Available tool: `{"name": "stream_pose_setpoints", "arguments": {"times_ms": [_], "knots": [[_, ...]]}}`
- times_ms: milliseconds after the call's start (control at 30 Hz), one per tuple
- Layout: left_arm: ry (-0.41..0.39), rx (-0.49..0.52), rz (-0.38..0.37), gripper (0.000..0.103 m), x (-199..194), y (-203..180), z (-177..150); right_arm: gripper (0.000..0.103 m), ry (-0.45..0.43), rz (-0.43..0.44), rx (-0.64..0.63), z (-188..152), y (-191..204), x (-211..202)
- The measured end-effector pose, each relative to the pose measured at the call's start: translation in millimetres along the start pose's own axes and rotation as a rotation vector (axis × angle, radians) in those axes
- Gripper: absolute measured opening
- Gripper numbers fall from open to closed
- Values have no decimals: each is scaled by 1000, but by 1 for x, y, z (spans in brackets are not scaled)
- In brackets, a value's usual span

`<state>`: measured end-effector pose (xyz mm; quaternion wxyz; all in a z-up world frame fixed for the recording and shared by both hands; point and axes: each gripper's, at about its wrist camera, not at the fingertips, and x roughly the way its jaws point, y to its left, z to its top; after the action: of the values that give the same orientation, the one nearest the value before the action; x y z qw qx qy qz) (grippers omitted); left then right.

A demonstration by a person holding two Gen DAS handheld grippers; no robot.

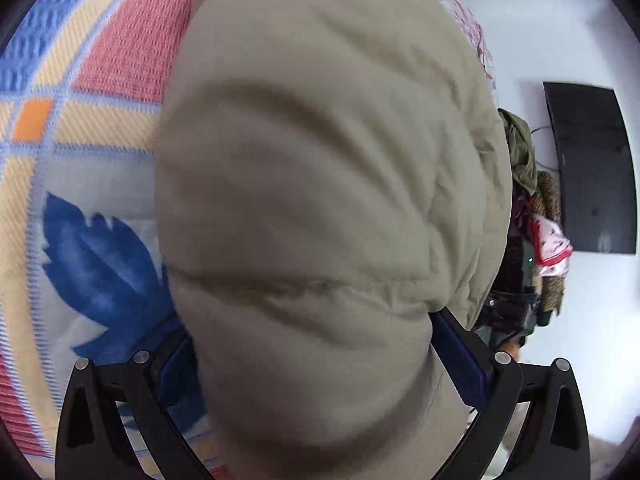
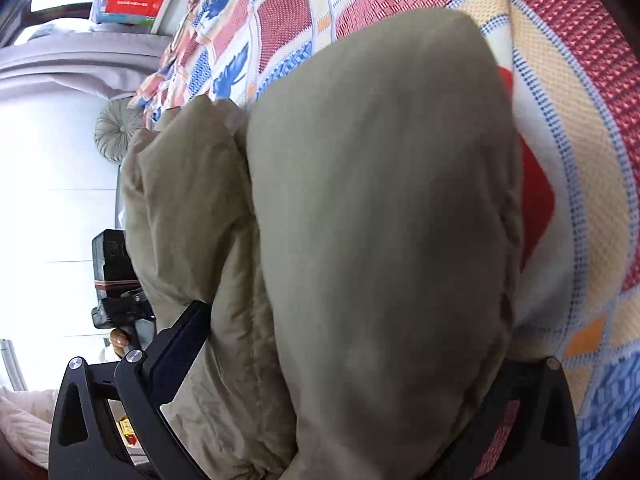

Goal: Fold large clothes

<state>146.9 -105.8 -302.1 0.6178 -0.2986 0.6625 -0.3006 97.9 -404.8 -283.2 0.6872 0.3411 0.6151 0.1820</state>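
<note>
A puffy khaki padded jacket [image 1: 320, 184] fills the middle of the left wrist view and bulges out between the fingers of my left gripper [image 1: 316, 344], which is clamped on its thick fabric. The jacket hides the fingertips. In the right wrist view the same jacket [image 2: 380, 220] bulges between the fingers of my right gripper [image 2: 340, 344], also clamped on a thick fold. Both hold the jacket above a bed with a patterned blanket [image 1: 92, 128] [image 2: 580, 160]. The left gripper's body [image 2: 116, 280] shows at the left of the right wrist view.
The blanket has red, blue and orange checks and blue leaf prints. A dark screen [image 1: 592, 168] hangs on the white wall, with a heap of clothes [image 1: 536, 216] below it. A round grey cushion [image 2: 116, 132] and a shelf with boxes [image 2: 128, 4] lie beyond the bed.
</note>
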Motion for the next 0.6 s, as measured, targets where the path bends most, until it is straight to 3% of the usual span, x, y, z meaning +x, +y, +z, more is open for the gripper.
{"name": "stream_pose_setpoints", "arguments": {"times_ms": [100,200,267,367,600], "knots": [[-16,15,24,100,1,-9,-2,103,-20,-1,38,0,-1,0],[-41,38,50,85,-6,-20,-4,94,-31,-19,60,-2,2,-2],[-59,60,43,73,-14,-27,-5,64,-33,-8,67,-1,7,-3],[-82,94,12,67,-33,-38,-6,37,-56,46,67,-1,22,-9],[-181,151,-1,67,-103,-49,8,35,-102,92,-5,4,91,-8]]}}
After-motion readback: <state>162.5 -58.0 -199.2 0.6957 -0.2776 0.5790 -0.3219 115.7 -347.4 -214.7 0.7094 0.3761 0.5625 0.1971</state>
